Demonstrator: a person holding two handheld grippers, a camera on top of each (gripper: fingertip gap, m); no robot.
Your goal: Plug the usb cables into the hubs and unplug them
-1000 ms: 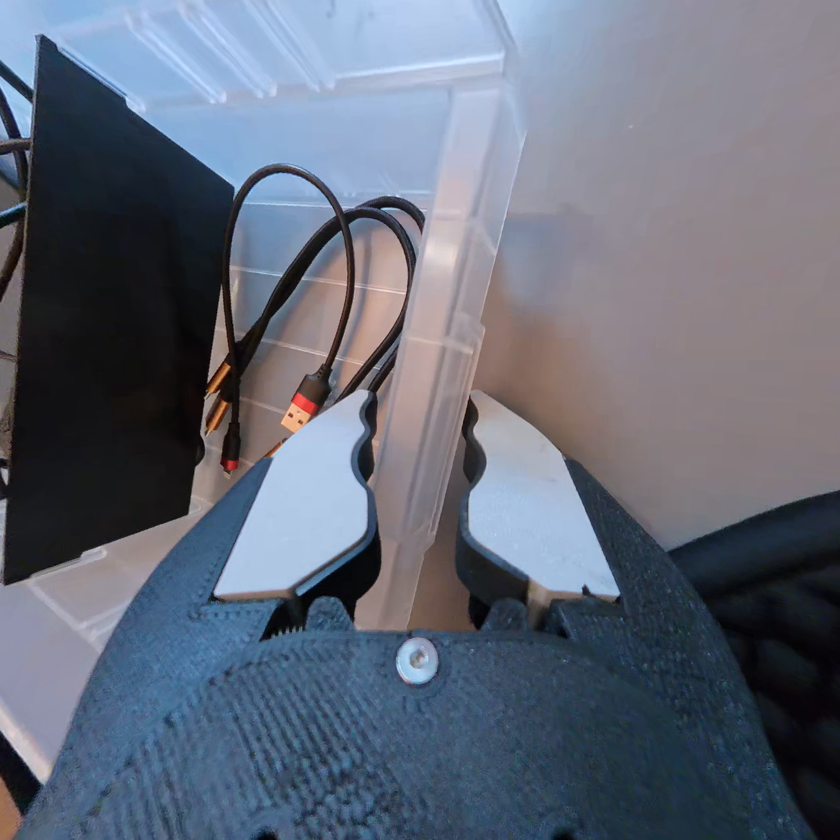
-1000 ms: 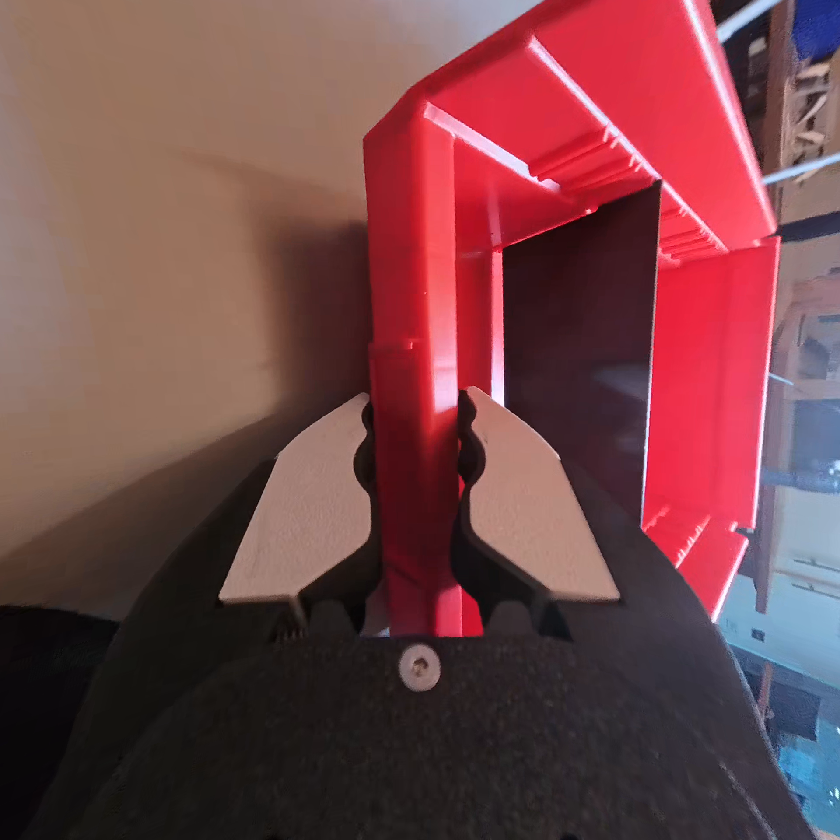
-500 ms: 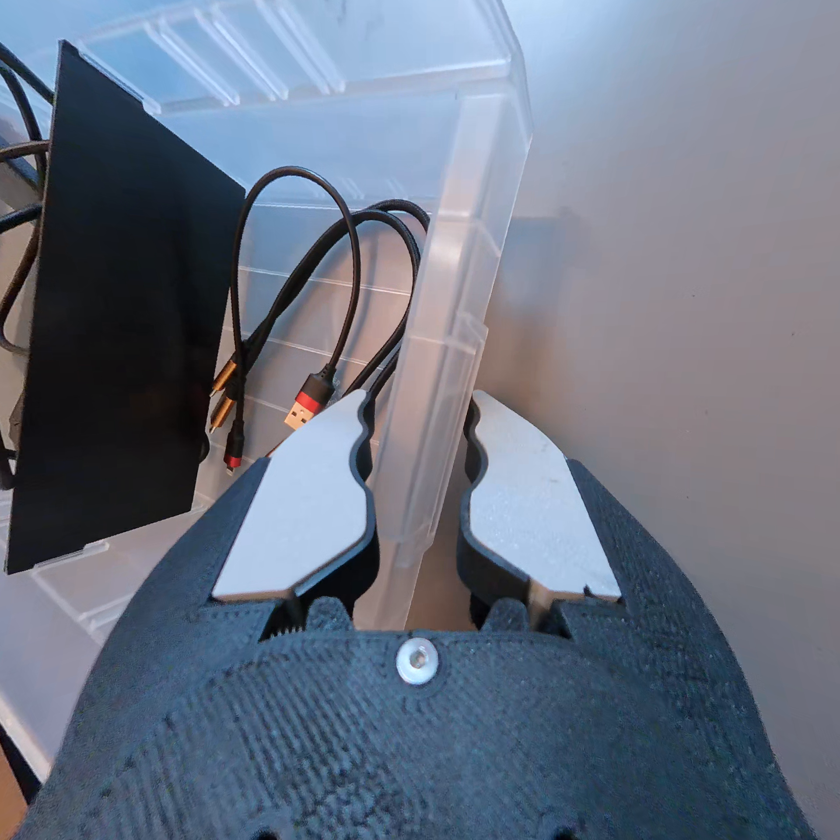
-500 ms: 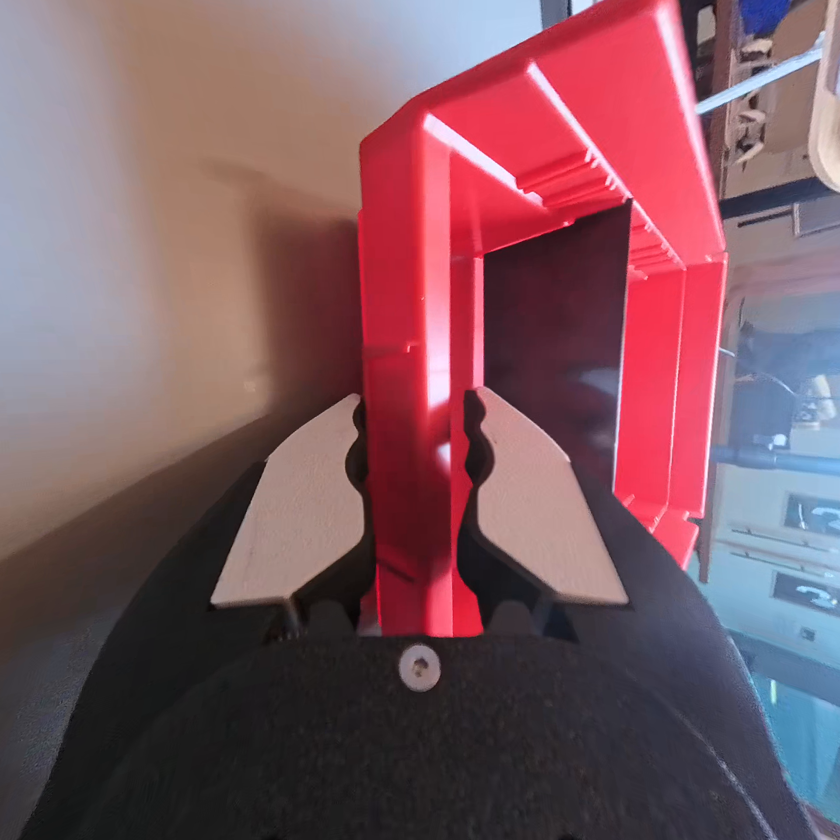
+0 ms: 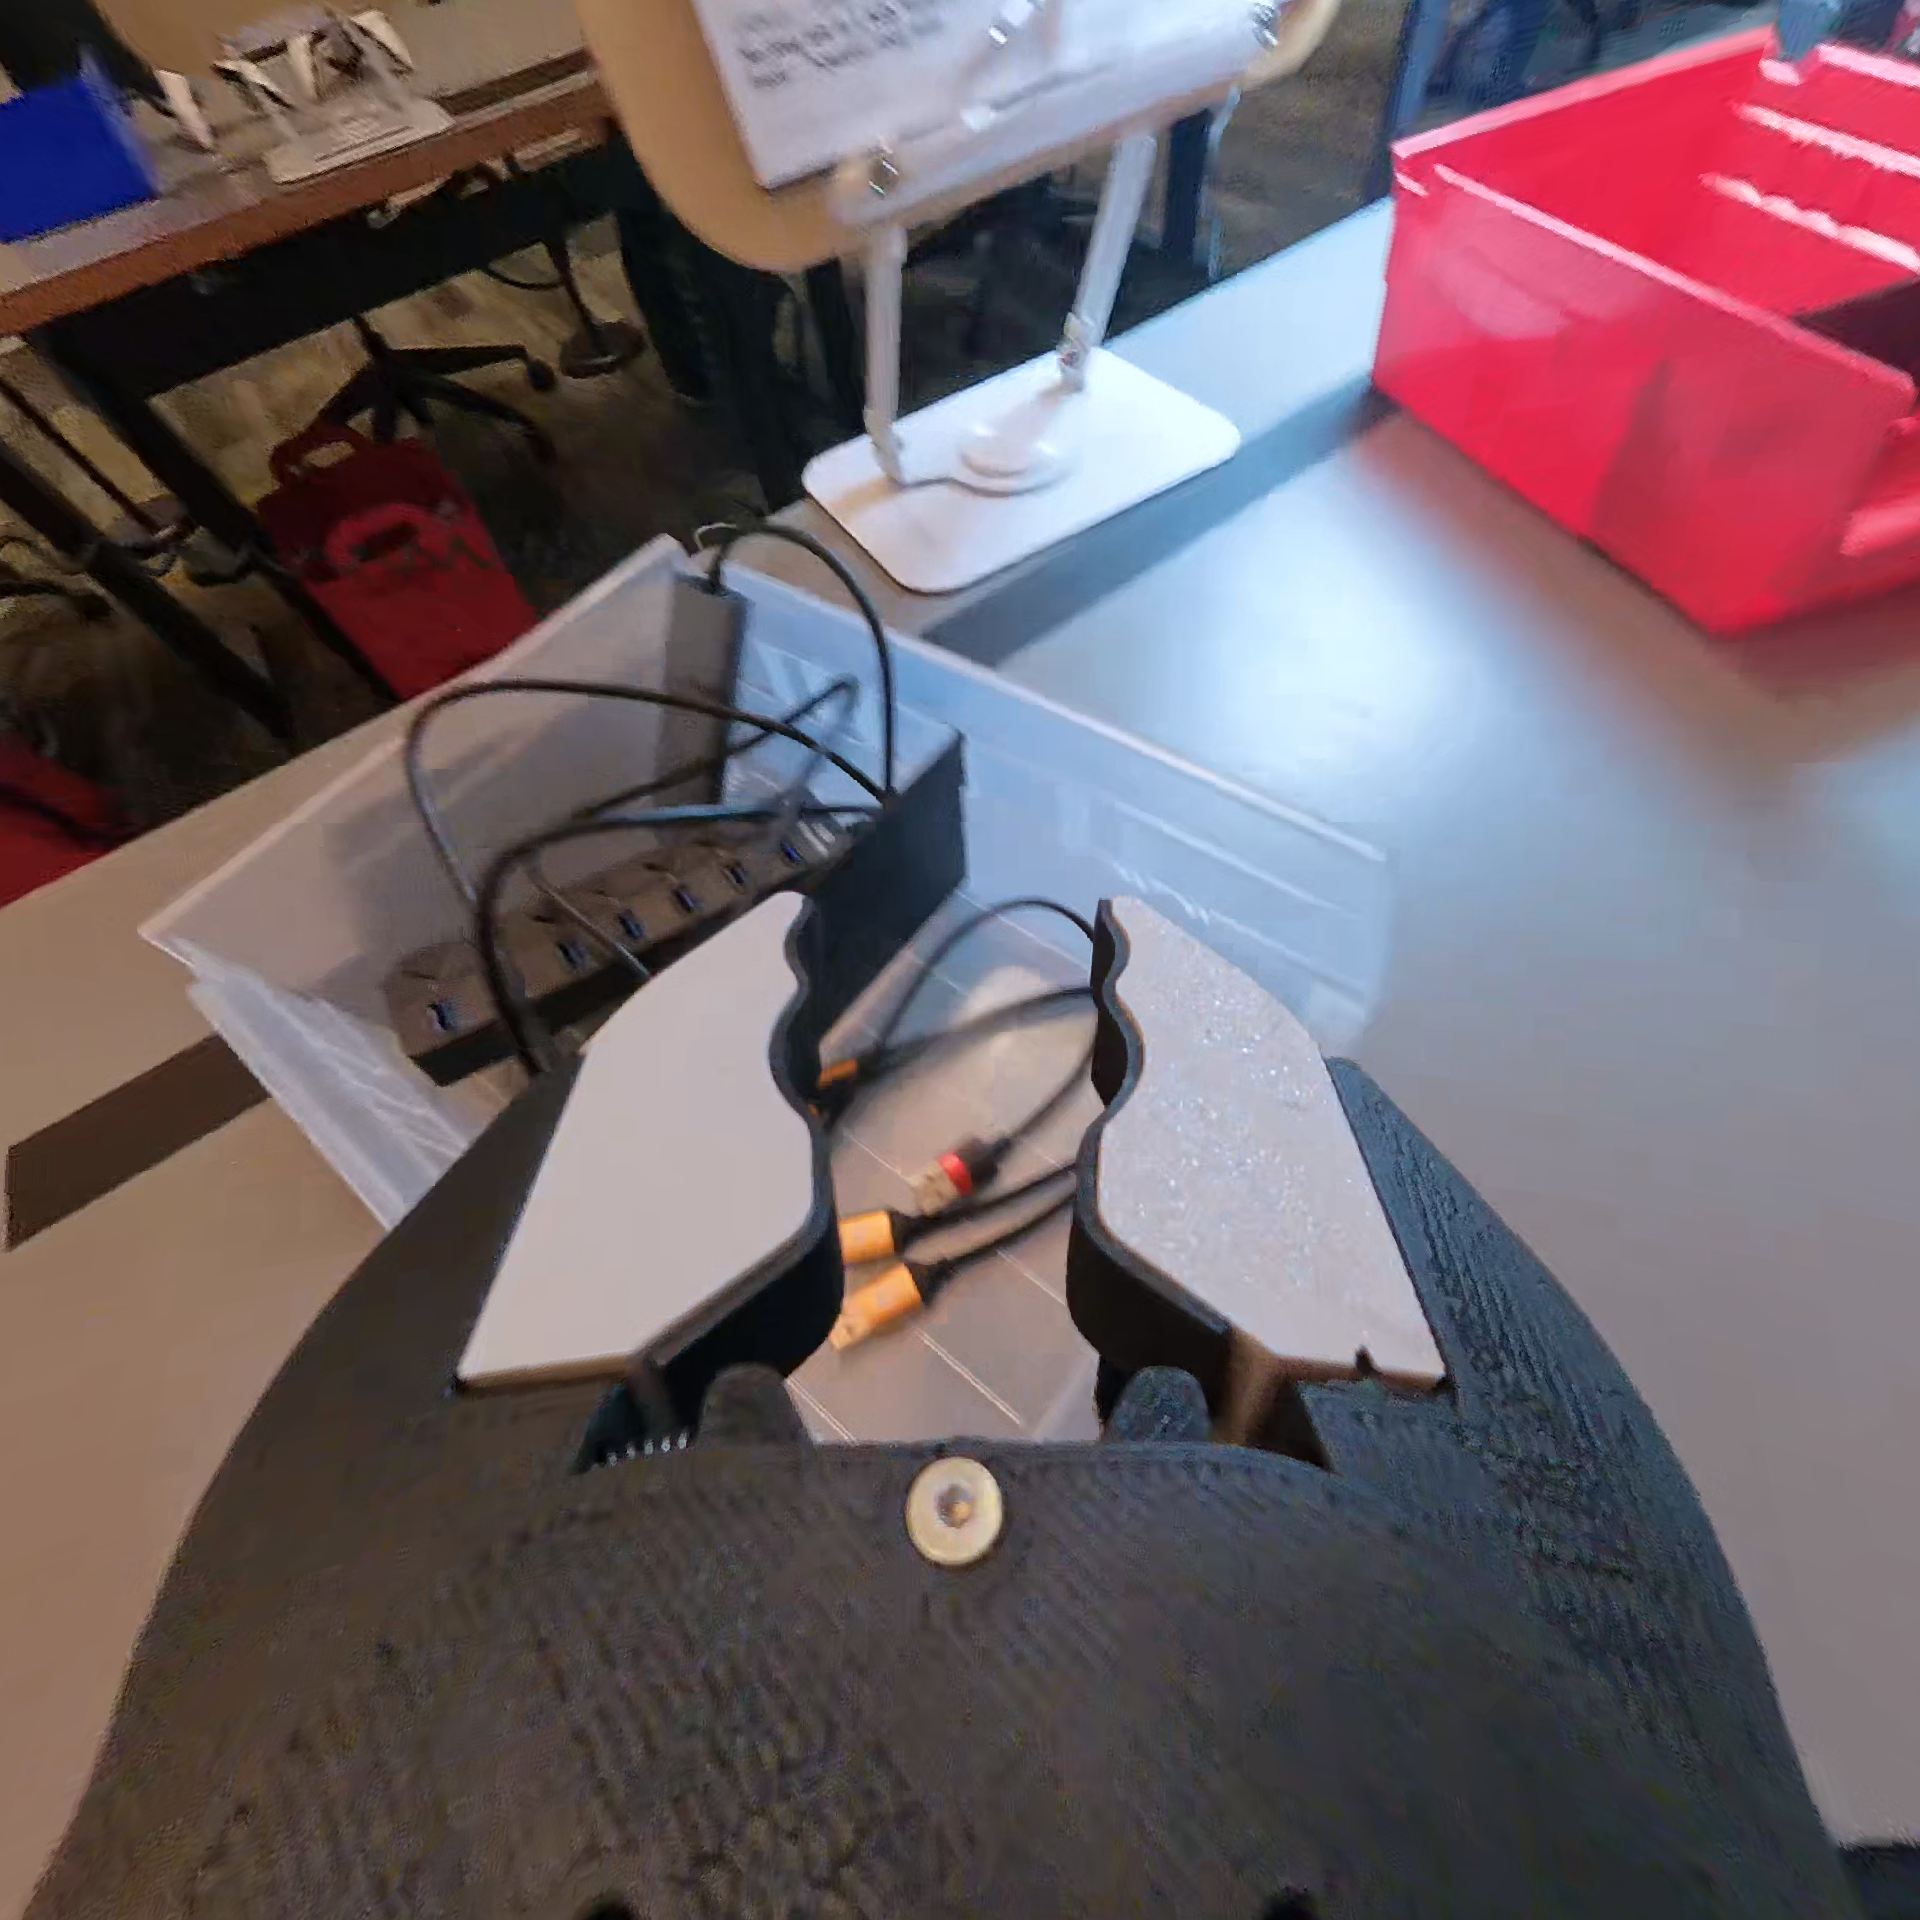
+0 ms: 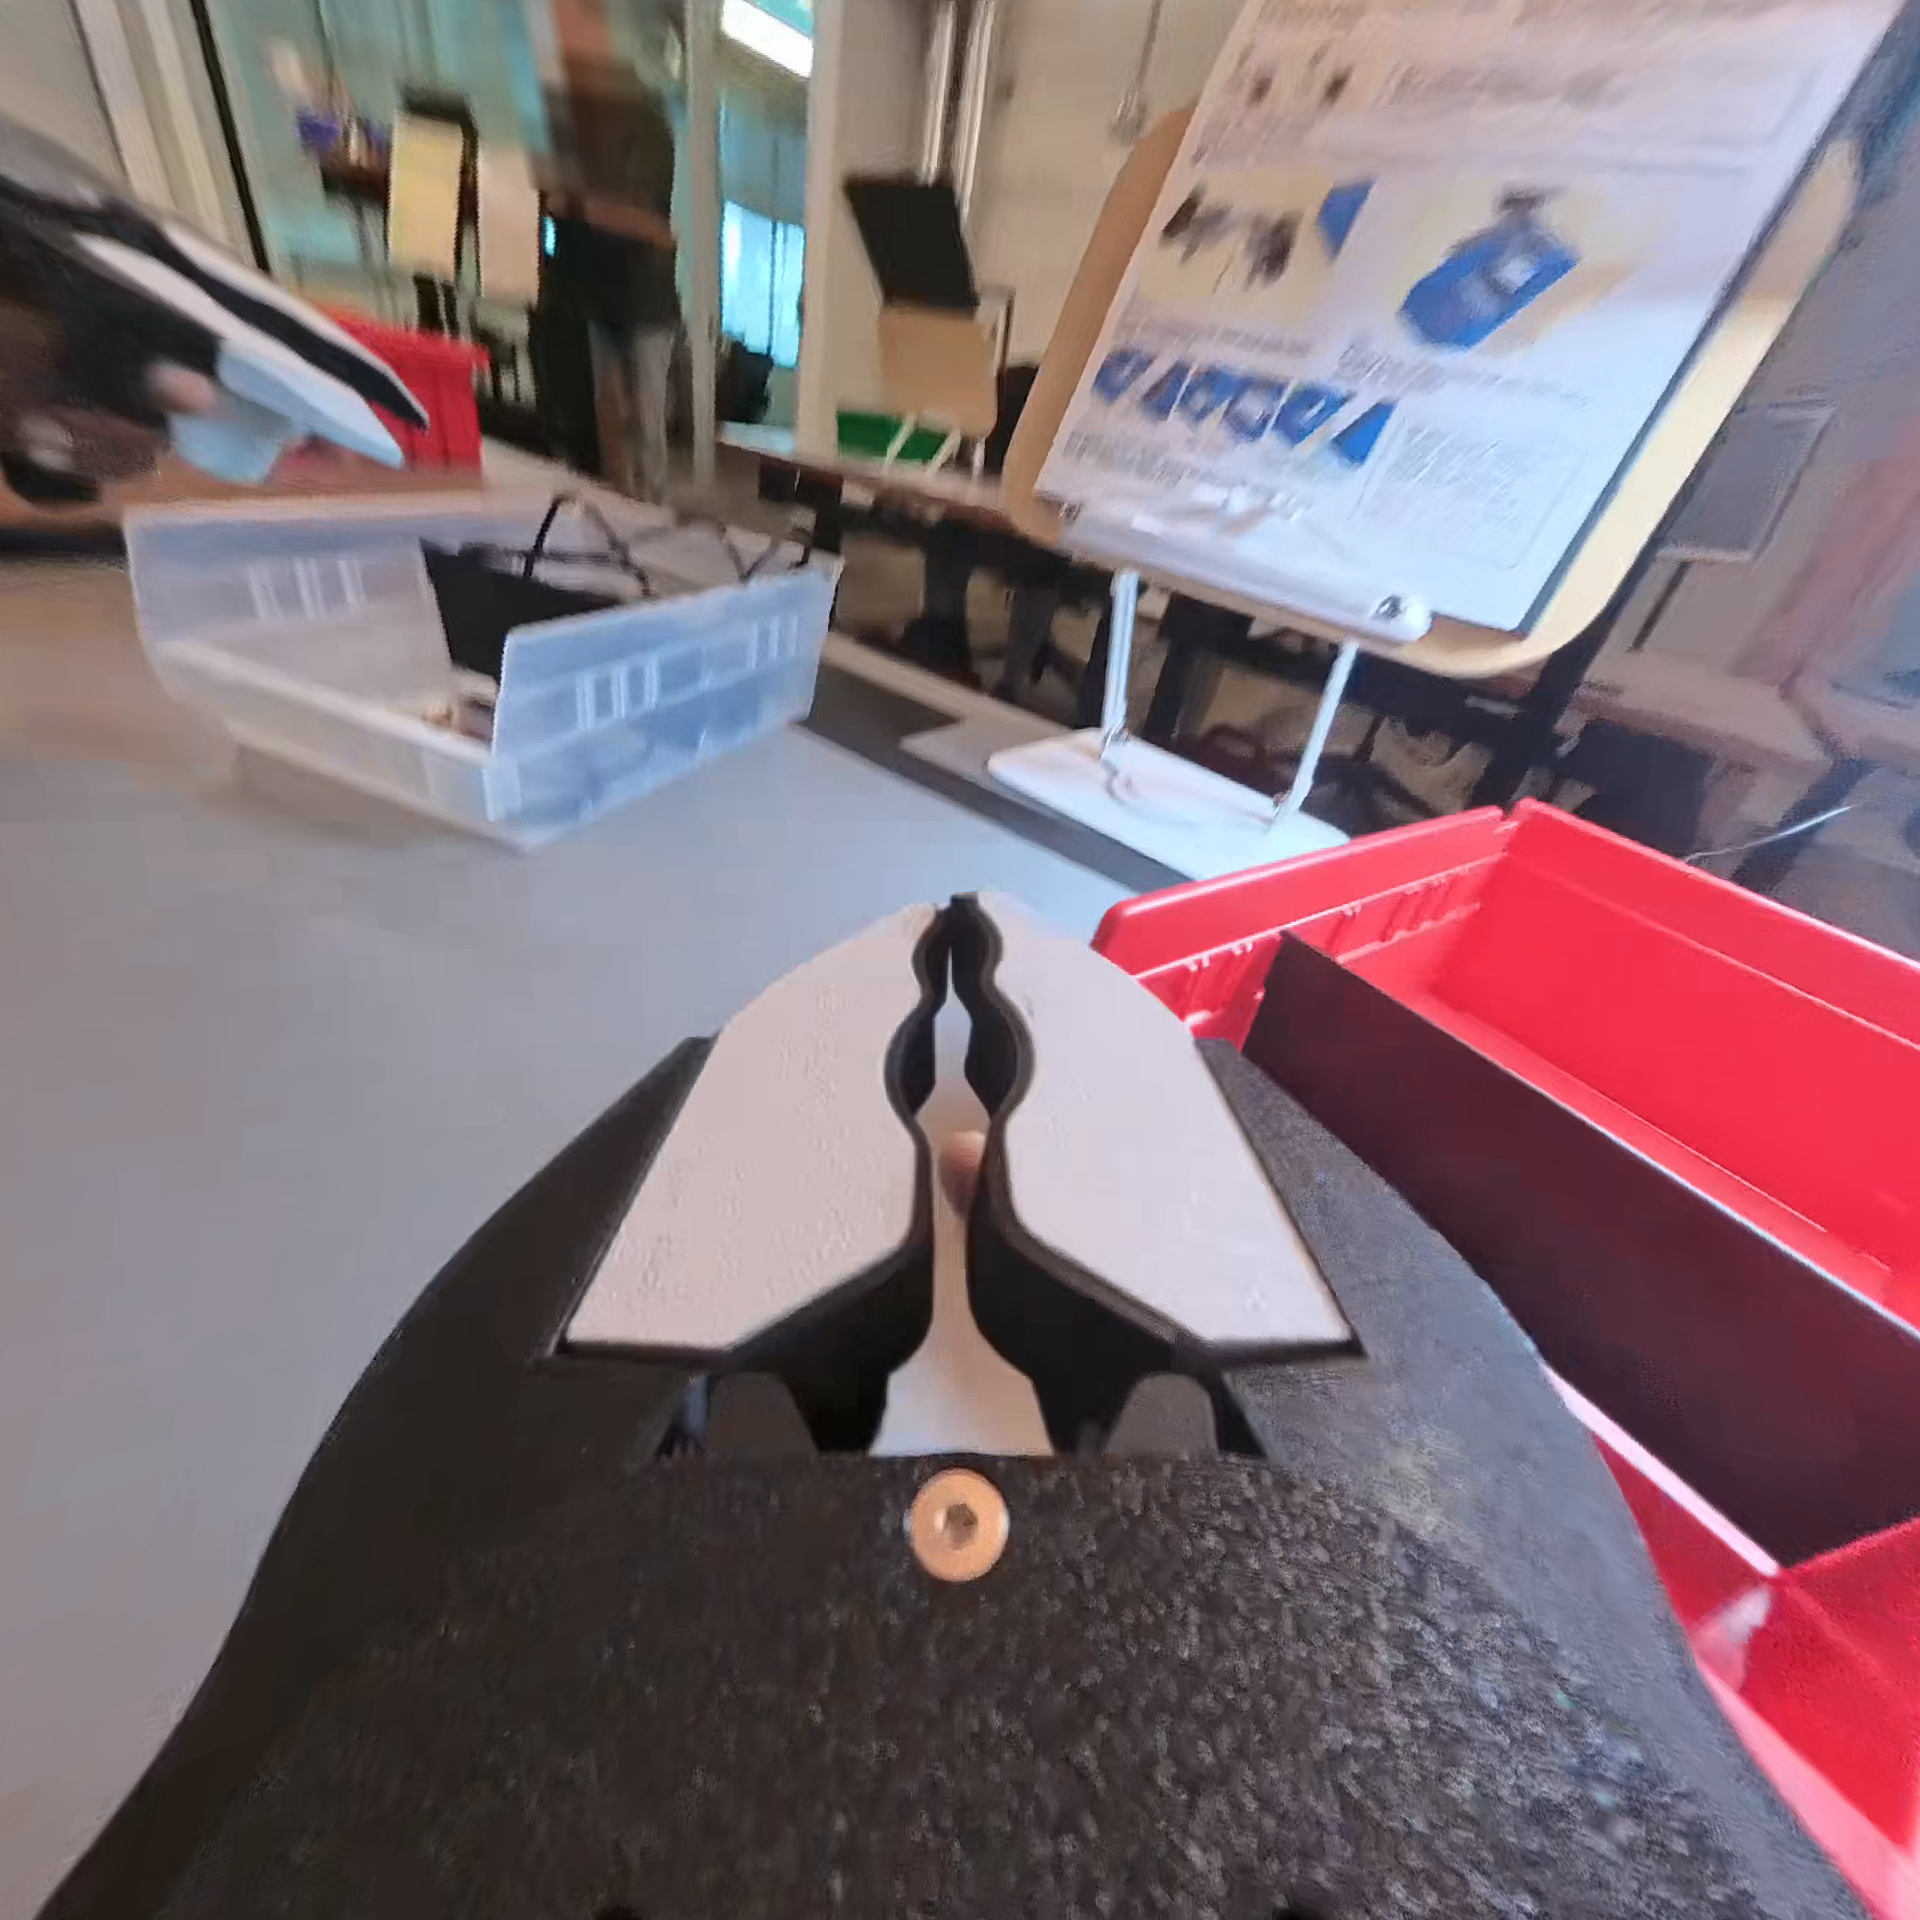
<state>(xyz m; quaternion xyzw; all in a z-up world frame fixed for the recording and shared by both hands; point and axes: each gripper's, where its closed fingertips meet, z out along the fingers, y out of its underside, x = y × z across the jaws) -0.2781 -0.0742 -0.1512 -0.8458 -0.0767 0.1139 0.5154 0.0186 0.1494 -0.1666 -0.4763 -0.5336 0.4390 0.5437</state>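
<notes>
My left gripper (image 5: 951, 1023) hangs with its jaws spread wide and empty, straight above the near compartment of the clear bin (image 5: 1164, 821). Between the jaws I look down on the loose usb cables (image 5: 966, 1174): I count two orange plugs and one red one near me, with a further orange tip half hidden by my left finger, so three for certain, perhaps four. My right gripper (image 6: 954, 920) is pressed together at the tips and holds nothing; it hovers over the bare table (image 6: 312, 1039) at the near left corner of the red bin (image 6: 1558, 935).

I judge nothing is plugged by me yet, so the step in hand is picking the first cable. Next I must lower the left gripper onto one plug, pinch it by its coloured shell and turn it toward a port.

Beyond a black divider (image 5: 904, 842), in the far compartment, lies one long grey hub (image 5: 623, 925) with a row of blue ports and several thin black leads looping over it; whether there are more hubs I cannot tell. Farther off stands one white sign stand (image 5: 1023, 478), and to the right the one red bin, split by its own black divider.
</notes>
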